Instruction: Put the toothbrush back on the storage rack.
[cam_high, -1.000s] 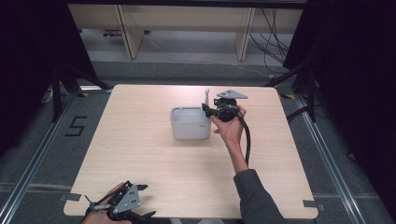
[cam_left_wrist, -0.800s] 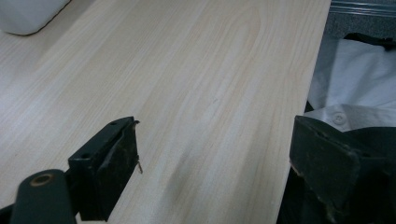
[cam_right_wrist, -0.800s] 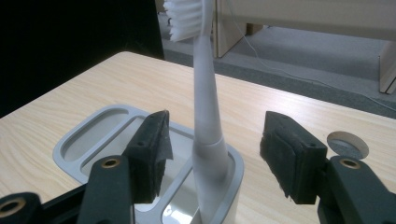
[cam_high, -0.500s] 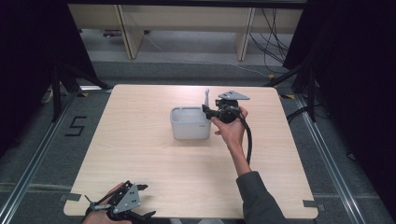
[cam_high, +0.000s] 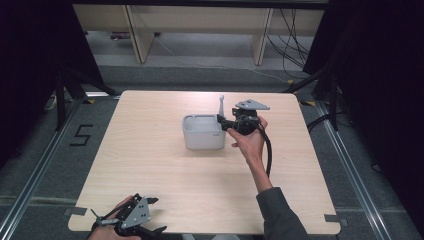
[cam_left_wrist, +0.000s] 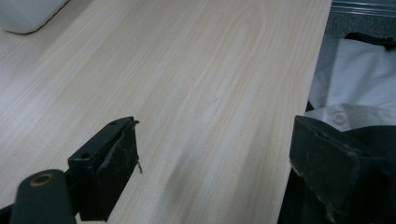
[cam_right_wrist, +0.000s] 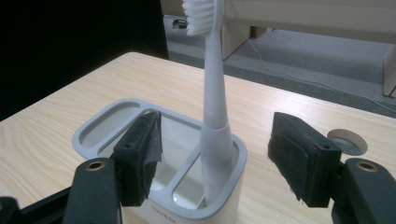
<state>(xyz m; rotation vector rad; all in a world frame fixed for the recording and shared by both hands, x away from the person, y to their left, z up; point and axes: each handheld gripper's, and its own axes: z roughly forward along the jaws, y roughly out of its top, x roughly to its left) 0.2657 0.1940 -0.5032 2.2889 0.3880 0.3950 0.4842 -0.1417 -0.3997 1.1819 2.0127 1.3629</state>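
Done: toothbrush (cam_right_wrist: 214, 88) stands upright in the holder (cam_right_wrist: 116, 116) — near slot, at my 12 o'clock.
My right claw (cam_right_wrist: 219, 154): jaws just opening — gripping nothing.
Left: back away.

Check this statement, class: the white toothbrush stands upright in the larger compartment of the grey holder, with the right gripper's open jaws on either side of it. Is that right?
One detail is wrong. The right gripper view shows the toothbrush standing in the smaller compartment at the end of the holder, not the larger one. The rest holds: it stands upright, and the right gripper has just been opening, its jaws apart on either side, not touching it.
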